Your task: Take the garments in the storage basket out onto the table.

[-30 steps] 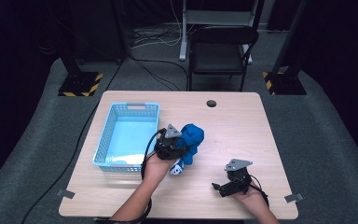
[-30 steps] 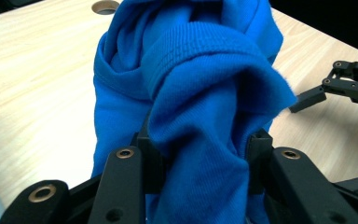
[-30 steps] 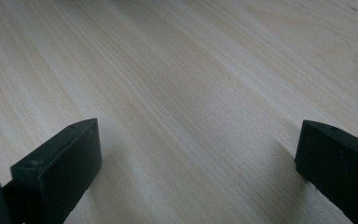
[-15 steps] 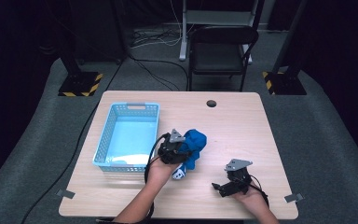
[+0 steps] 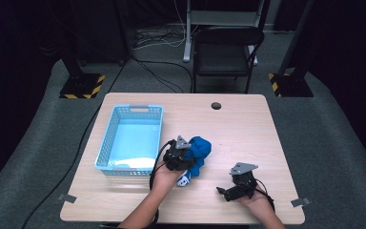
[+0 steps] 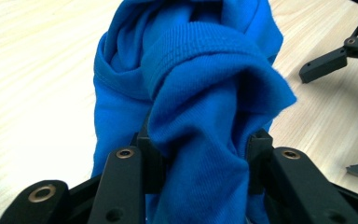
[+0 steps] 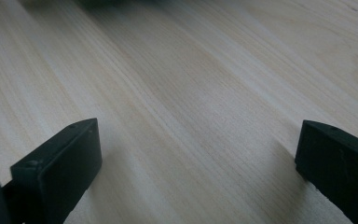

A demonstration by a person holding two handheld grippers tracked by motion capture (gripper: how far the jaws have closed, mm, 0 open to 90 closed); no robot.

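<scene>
A bunched blue cloth (image 5: 201, 149) hangs just above the wooden table (image 5: 238, 133), right of a light blue basket (image 5: 106, 143). My left gripper (image 5: 185, 153) is shut on it. In the left gripper view the cloth (image 6: 205, 93) bulges up between the two black jaws, and my left gripper (image 6: 200, 144) pinches its lower folds. My right gripper (image 5: 223, 192) rests low near the table's front right, open, with nothing in it. In the right gripper view, bare wood lies between the wide-apart jaws of my right gripper (image 7: 196, 154).
The basket is empty and stands at the table's left. A round hole (image 5: 216, 106) sits near the far edge. A black chair (image 5: 226, 52) stands behind the table. The right gripper (image 6: 340, 56) lies close to the cloth's right side.
My left hand has sunk toward the table with the blue cloth still in its jaws. The right hand has stayed where it was.
</scene>
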